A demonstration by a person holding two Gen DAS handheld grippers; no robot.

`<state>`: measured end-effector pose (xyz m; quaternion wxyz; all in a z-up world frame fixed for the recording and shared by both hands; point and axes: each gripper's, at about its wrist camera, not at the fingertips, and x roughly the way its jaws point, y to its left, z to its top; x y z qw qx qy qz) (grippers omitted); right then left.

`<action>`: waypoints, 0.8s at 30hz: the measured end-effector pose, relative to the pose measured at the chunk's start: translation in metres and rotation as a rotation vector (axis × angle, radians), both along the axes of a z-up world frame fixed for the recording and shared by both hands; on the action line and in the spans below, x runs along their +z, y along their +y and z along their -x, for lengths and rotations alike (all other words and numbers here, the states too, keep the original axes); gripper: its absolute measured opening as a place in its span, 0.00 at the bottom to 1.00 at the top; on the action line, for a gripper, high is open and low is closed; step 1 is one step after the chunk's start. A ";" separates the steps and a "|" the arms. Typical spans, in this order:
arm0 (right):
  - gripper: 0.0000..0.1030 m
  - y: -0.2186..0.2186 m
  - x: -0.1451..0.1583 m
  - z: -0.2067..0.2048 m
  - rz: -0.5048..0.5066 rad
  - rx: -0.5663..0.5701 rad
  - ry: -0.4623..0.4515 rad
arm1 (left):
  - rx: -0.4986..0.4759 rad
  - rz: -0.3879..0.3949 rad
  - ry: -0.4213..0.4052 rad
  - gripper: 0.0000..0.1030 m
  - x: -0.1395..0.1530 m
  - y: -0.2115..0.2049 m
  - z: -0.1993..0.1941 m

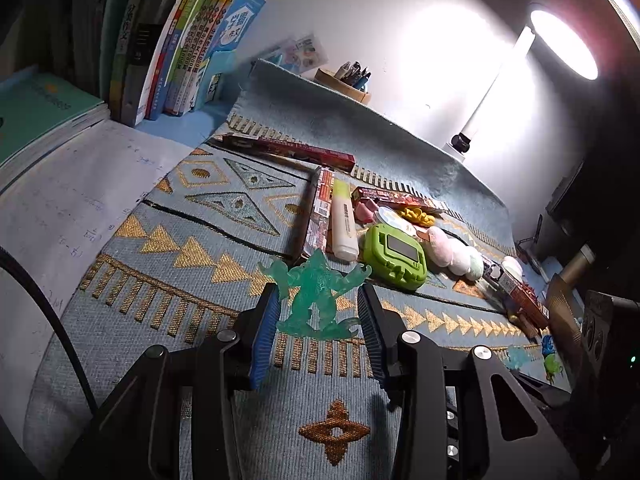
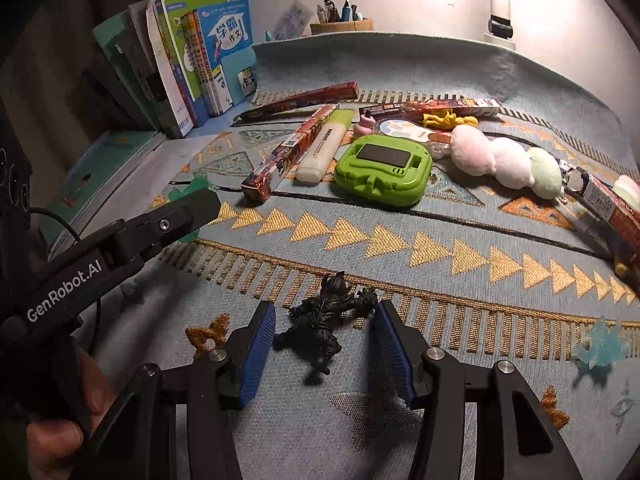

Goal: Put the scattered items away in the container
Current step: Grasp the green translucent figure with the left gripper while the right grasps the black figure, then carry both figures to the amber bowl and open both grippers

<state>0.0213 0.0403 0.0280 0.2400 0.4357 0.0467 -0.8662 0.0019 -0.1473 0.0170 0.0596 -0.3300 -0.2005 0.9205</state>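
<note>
My left gripper [image 1: 318, 291] is shut on a translucent green figure [image 1: 316, 300], held upright above the patterned mat [image 1: 168, 264]. The right wrist view shows that gripper from the side [image 2: 192, 208], with a bit of green at its tip. A black figure [image 2: 324, 328] lies on the mat [image 2: 440, 320] between the blue pads of my right gripper [image 2: 325, 307]. The pads stand close on either side of it, with thin gaps showing. A pale blue translucent figure [image 2: 598, 346] lies to the right.
Across the mat's middle lie a green device [image 2: 382, 170], a highlighter [image 2: 322, 148], a pastel plush [image 2: 508, 164] and long red boxes [image 2: 288, 152]. Books [image 2: 192, 60] stand at the back left, a wooden pen holder [image 2: 342, 24] at the back. A hand grips the left tool's handle [image 2: 60, 420].
</note>
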 end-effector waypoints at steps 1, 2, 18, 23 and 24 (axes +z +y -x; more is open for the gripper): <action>0.42 -0.003 -0.001 -0.002 -0.023 -0.005 0.023 | -0.001 -0.003 0.000 0.36 0.000 0.000 0.000; 0.40 -0.005 -0.002 -0.003 -0.048 -0.010 0.041 | -0.003 -0.005 -0.002 0.36 -0.001 -0.001 0.001; 0.28 0.059 0.016 -0.016 0.157 -0.073 0.004 | -0.004 0.014 -0.045 0.36 -0.006 0.002 0.007; 0.28 0.103 0.039 -0.026 0.262 -0.109 0.057 | 0.004 0.044 -0.068 0.36 -0.007 0.006 0.010; 0.28 0.112 0.044 -0.027 0.266 -0.125 0.068 | 0.007 0.055 -0.073 0.36 -0.007 0.007 0.010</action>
